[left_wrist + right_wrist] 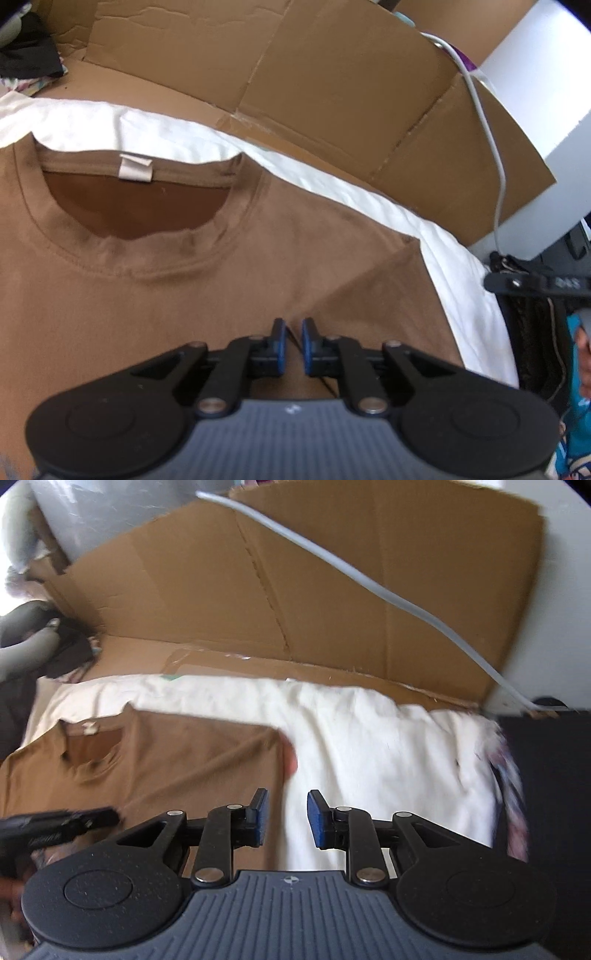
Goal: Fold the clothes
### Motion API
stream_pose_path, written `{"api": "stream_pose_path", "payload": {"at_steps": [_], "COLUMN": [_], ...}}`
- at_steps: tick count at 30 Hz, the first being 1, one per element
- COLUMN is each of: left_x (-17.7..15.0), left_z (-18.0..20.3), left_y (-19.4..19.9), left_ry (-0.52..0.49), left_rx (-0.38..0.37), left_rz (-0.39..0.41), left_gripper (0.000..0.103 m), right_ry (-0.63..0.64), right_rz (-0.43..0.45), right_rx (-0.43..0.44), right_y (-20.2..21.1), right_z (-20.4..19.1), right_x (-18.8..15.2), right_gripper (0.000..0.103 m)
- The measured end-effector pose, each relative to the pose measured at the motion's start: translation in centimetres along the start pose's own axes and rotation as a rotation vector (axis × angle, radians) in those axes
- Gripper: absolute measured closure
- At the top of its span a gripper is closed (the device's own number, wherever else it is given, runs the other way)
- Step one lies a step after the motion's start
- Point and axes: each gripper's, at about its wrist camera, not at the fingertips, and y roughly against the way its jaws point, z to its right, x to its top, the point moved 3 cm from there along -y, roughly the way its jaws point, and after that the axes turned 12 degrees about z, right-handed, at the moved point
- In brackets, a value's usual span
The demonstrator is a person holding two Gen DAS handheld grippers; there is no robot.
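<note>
Brown T-shirt (184, 280) lies flat on white sheet (332, 177), collar at far side, cardboard (332, 81) behind. Left claw (291, 345) nearly closed, gripping nothing visible, over shirt. Right claw (287, 818) open over shirt's right edge.

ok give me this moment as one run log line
task: fold clothes | brown t-shirt: flat on white sheet, neck away | left claw: nearly shut, over shirt chest | right claw: open, over shirt's right edge

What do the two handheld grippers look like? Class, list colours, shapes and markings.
Both the left gripper and the right gripper share one design: black linkage arms with silver pivot pins, blue-padded jaws, round black discs at either side, and a ribbed grey body bearing a small white mark at its front edge.
</note>
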Motion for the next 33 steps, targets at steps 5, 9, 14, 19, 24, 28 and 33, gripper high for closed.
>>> {"api": "stream_pose_path", "payload": {"at_steps": [5, 9, 14, 19, 24, 28, 33], "left_x": [-1.6, -2.8, -3.9, -5.0, -6.3, -7.9, -8.8], "left_z": [1.8, 3.3, 5.2, 6.5, 7.5, 7.4, 7.0], "left_y": [1.3, 2.4, 2.9, 2.5, 2.1, 1.3, 0.5], "left_ry": [0.008, 0.032, 0.073, 0.102, 0.144, 0.276, 0.364], "left_rx": [-0.033, -0.078, -0.099, -0.099, -0.11, -0.114, -0.085], "left_rz": [-0.086, -0.153, -0.186, -0.241, -0.277, -0.352, -0.359], "left_gripper": [0.093, 0.091, 0.087, 0.082, 0.071, 0.071, 0.065], "right_ry": [0.111, 0.059, 0.063, 0.048, 0.015, 0.014, -0.035], "right_rz": [0.039, 0.099, 0.054, 0.061, 0.011, -0.013, -0.004], "right_rx": [-0.019, -0.004, 0.004, 0.036, 0.054, 0.068, 0.055], "right_y": [4.5, 6.0, 6.2, 6.9, 6.8, 6.5, 6.1], "right_z": [-1.1, -1.2, -1.4, -1.0, -0.4, -0.4, 0.3], "right_x": [-3.0, -5.9, -8.1, -8.7, -11.2, -12.8, -13.6], "right_gripper": [0.074, 0.074, 0.074, 0.073, 0.073, 0.073, 0.068]}}
